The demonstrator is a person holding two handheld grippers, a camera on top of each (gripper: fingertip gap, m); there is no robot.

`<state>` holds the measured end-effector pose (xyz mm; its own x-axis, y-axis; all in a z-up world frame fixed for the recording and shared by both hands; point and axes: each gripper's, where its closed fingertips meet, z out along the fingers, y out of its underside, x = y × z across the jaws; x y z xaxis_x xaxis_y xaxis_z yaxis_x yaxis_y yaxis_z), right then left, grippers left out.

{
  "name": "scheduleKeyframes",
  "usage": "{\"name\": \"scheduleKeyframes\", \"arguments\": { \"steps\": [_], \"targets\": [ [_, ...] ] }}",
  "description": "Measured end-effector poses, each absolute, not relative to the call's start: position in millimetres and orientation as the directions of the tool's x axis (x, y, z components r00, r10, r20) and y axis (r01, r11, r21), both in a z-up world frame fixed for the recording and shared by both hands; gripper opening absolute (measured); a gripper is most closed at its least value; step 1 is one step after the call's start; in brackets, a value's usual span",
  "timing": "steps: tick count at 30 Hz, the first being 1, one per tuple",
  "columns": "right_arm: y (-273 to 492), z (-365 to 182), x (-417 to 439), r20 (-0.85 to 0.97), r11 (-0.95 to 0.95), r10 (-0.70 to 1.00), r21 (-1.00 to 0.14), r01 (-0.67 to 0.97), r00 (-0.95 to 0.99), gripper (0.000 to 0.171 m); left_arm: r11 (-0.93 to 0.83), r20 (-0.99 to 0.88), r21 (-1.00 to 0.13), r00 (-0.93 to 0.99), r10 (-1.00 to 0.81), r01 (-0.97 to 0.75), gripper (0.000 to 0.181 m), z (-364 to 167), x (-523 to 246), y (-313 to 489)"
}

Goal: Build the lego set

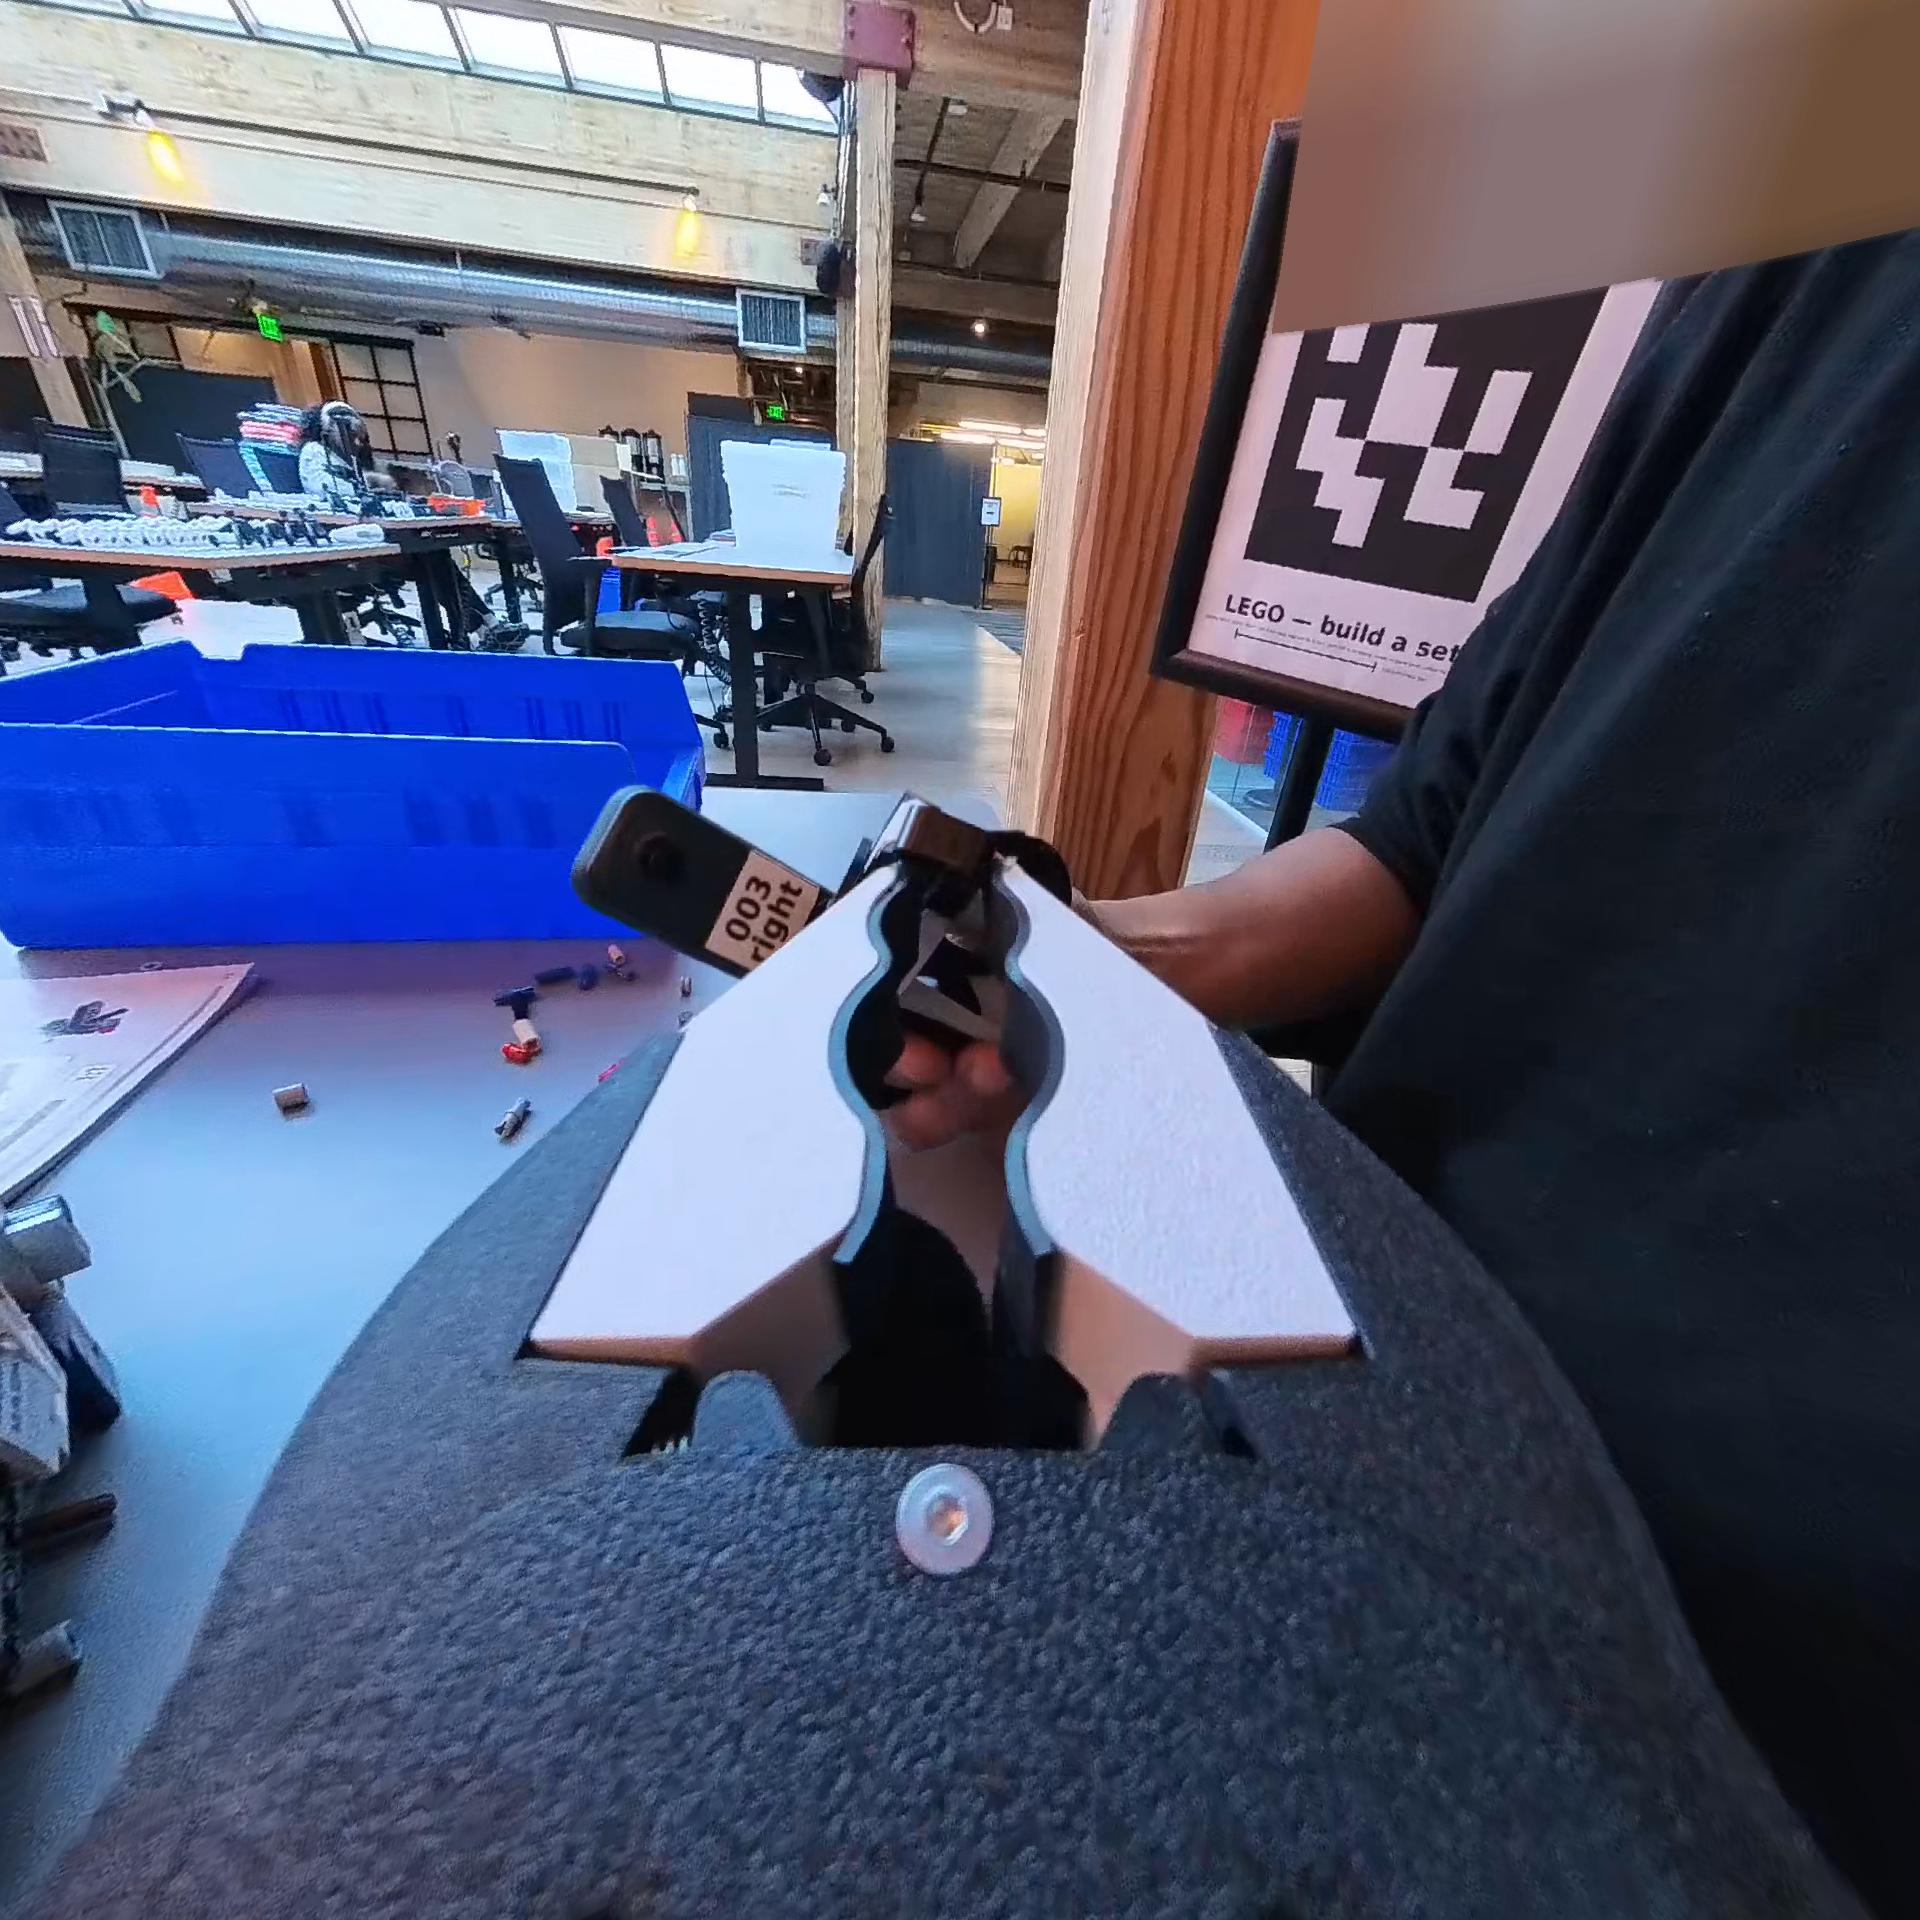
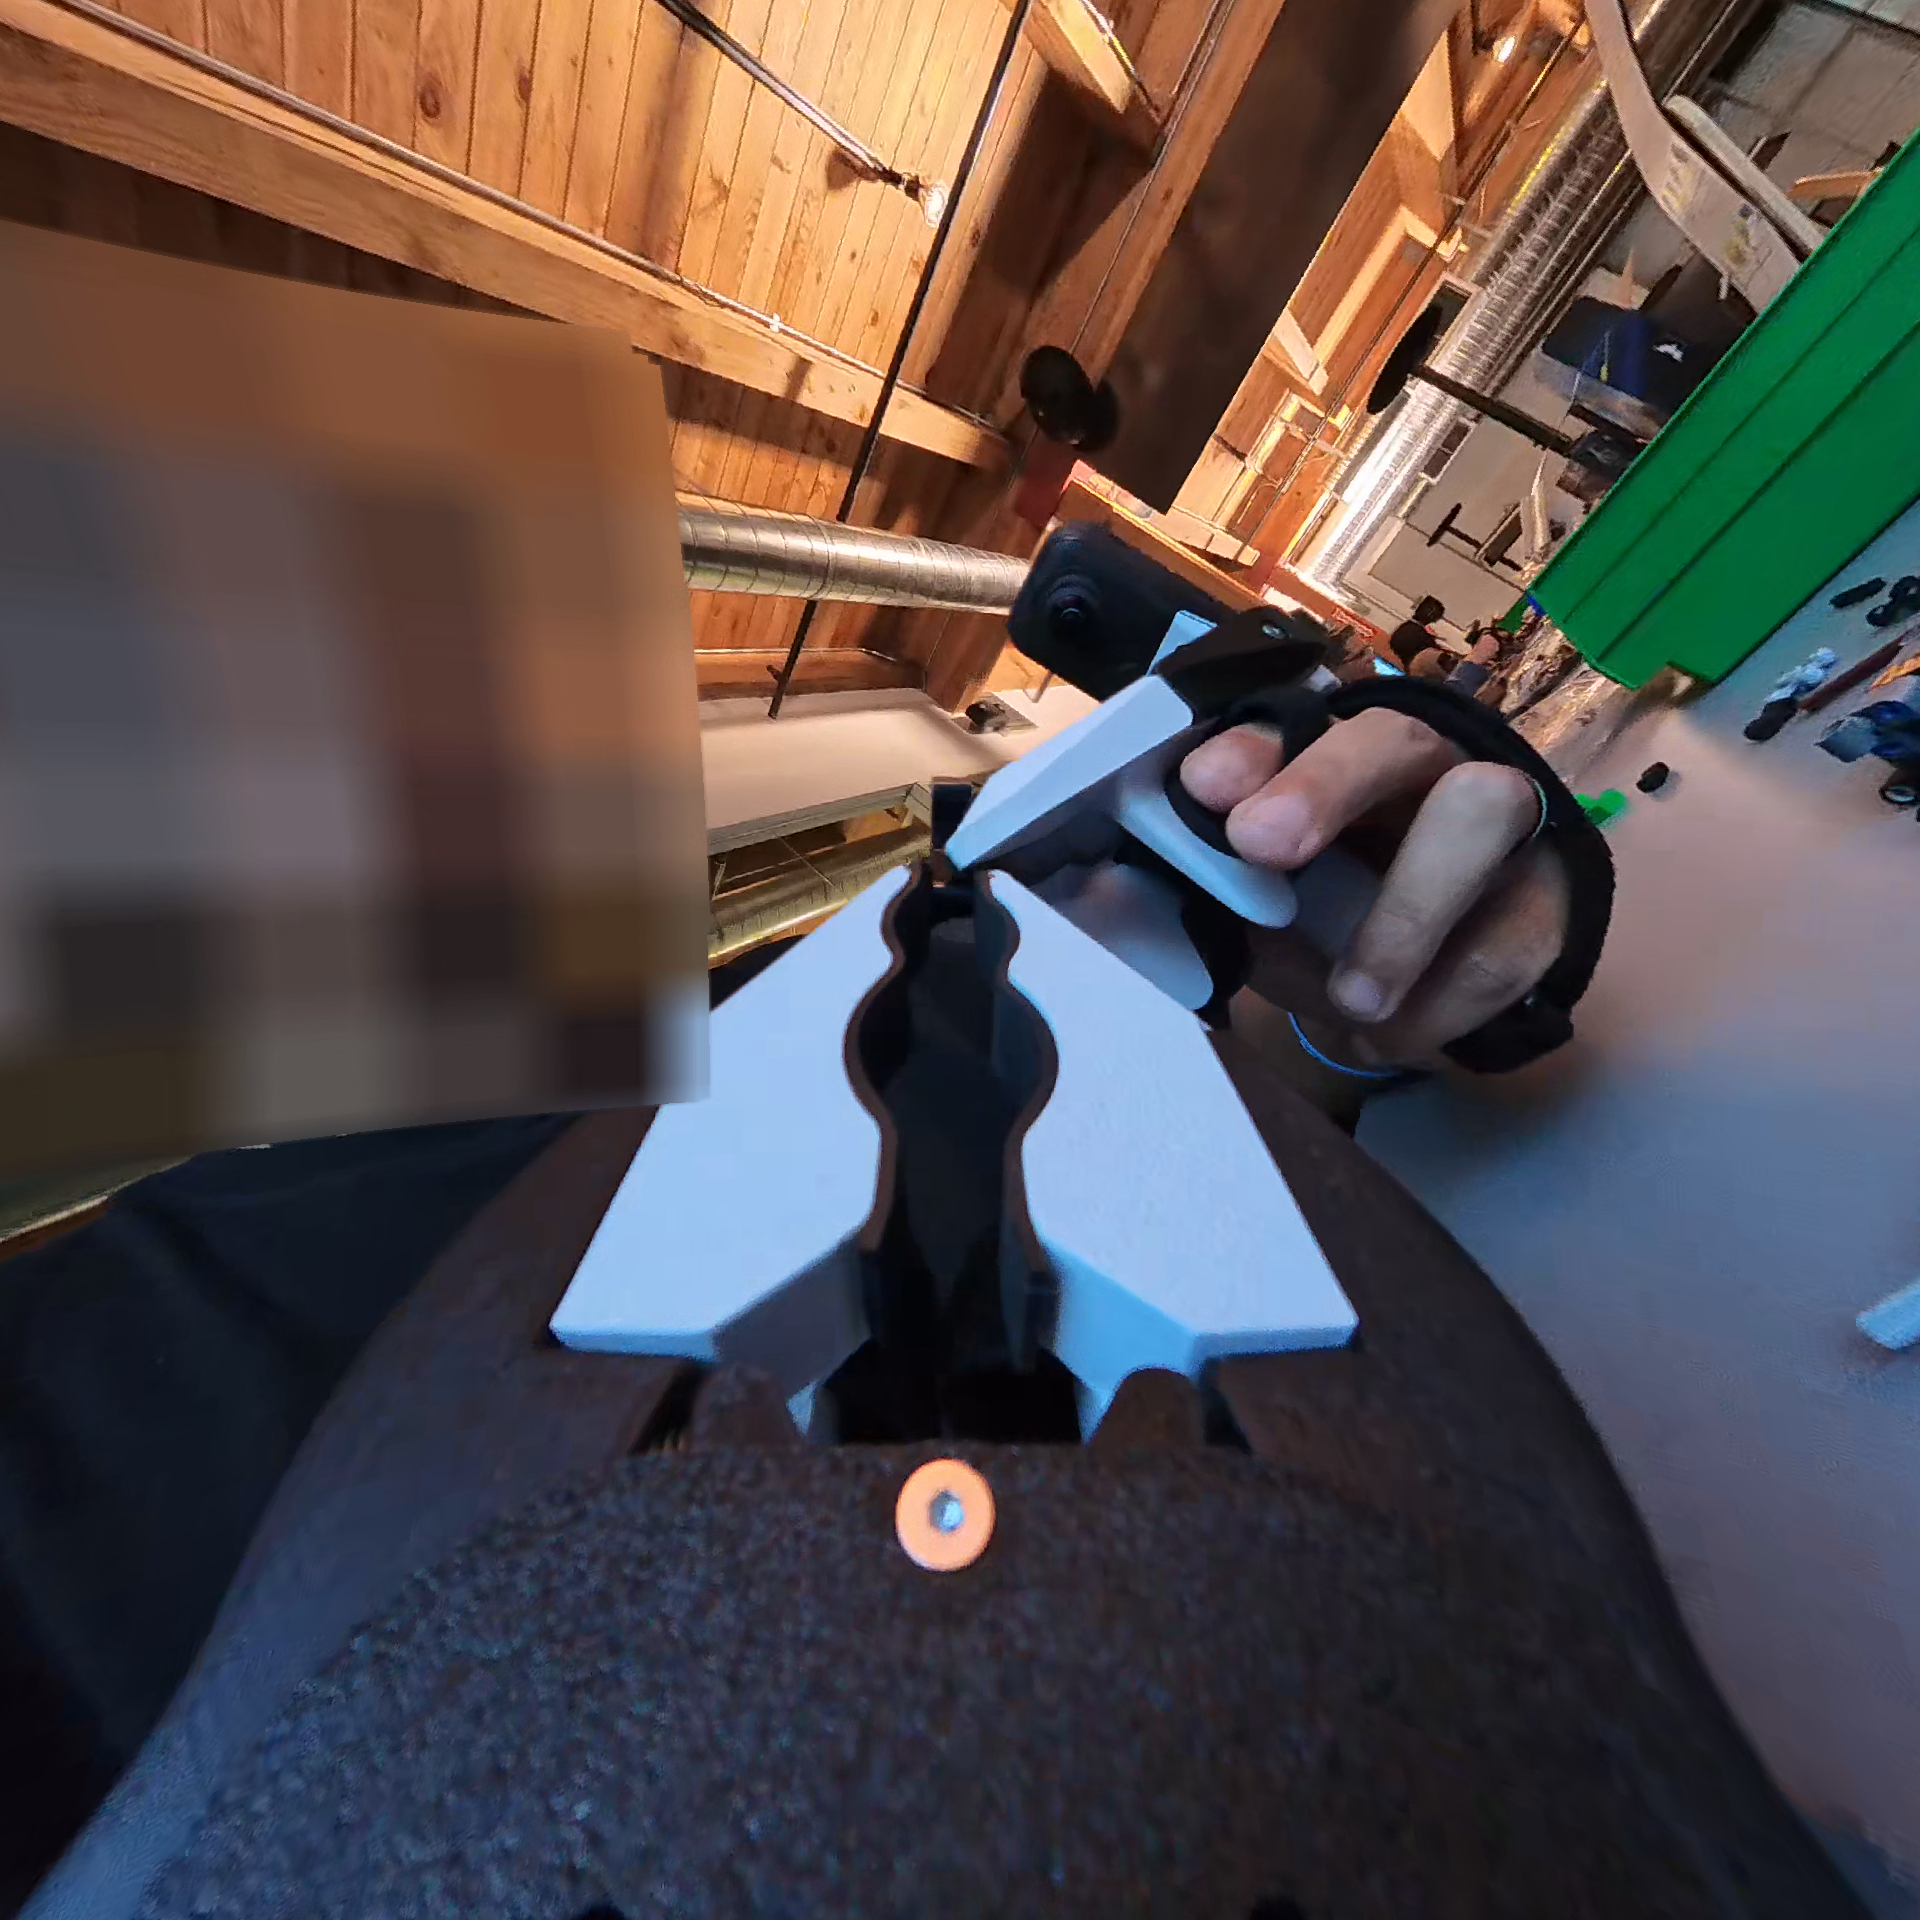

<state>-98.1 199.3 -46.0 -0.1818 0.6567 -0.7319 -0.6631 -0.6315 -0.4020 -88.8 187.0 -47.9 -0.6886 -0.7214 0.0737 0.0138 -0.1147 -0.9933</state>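
Note:
My left gripper [image 1: 943,868] and my right gripper [image 2: 951,881] are held above the grey table [image 1: 312,1195], pointing tip to tip. In the right wrist view a small black lego piece [image 2: 951,816] sticks out between my right fingertips, and the left gripper [image 2: 961,852] touches it with its tip. In the left wrist view a small dark piece [image 1: 948,836] sits at my left fingertips, with the right gripper [image 1: 914,831] just behind it. The jaws of both are nearly together. How the piece is shared between them is hidden.
A blue bin [image 1: 312,810] stands at the back of the table, with loose lego bits [image 1: 520,1029] and a booklet [image 1: 94,1049] before it. A part-built model [image 1: 42,1351] lies at the left edge. A green bin [image 2: 1766,416] and wheels [image 2: 1766,717] show at right. The grippers are tip to tip, or close to it.

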Motion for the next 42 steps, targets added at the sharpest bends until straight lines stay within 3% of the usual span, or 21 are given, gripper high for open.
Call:
{"name": "scheduleKeyframes", "arguments": {
  "steps": [3, 7, 10, 13, 16, 21, 26, 30, 33, 42],
  "targets": [
    [203.2, -49.1, -98.2, -0.751, -0.633, 0.640, -0.395, -0.666, -0.163, 0.008, -0.114, 0.073, -0.993, -0.680, -0.730, 0.016, 0.007, -47.9, -88.8, 189.5],
    [207.4, -57.6, -98.6, -0.793, -0.644, 0.602, -0.413, -0.644, -0.094, 0.023, -0.119, 0.076, -0.993, -0.684, -0.726, 0.016, 0.005, -47.8, -89.6, 190.8],
    [205.2, -56.5, -89.4, -0.790, -0.615, 0.613, -0.466, -0.636, -0.014, 0.021, -0.117, 0.080, -0.993, -0.682, -0.727, 0.008, 0.004, -49.2, -88.6, 191.1],
    [204.6, -54.3, -73.9, -0.746, -0.533, 0.637, -0.607, -0.590, 0.192, 0.023, -0.160, 0.133, -0.987, -0.713, -0.689, -0.029, 0.004, -49.5, -90.2, 189.2],
    [202.3, -48.6, -78.9, -0.592, -0.448, 0.691, -0.801, -0.396, 0.414, 0.027, -0.192, 0.191, -0.977, -0.769, -0.610, -0.091, 0.004, -53.1, -95.0, 178.1],
    [174.6, -24.8, -111.1, -0.554, -0.514, 0.826, -0.817, -0.260, 0.107, 0.028, -0.307, 0.332, -0.925, -0.873, -0.357, -0.226, 0.005, -45.4, -114.6, 157.5],
    [170.6, -22.6, -127.2, -0.497, -0.492, 0.867, -0.844, -0.214, -0.033, 0.022, -0.334, 0.410, -0.876, -0.902, -0.133, -0.348, 0.005, -40.5, -133.7, 146.2],
    [176.8, -29.0, -137.4, -0.480, -0.479, 0.876, -0.862, -0.166, -0.034, 0.026, -0.362, 0.444, -0.849, -0.891, -0.094, -0.385, 0.005, -39.6, -133.0, 151.1],
    [179.3, -29.9, -139.0, -0.457, -0.455, 0.889, -0.879, -0.142, -0.019, 0.011, -0.371, 0.451, -0.842, -0.888, -0.088, -0.391, 0.005, -38.6, -132.6, 153.0],
    [178.8, -19.9, -130.1, -0.450, -0.455, 0.890, -0.870, -0.191, -0.073, 0.007, -0.369, 0.432, -0.856, -0.893, -0.127, -0.362, 0.006, -38.0, -131.2, 154.3]
  ]
}}
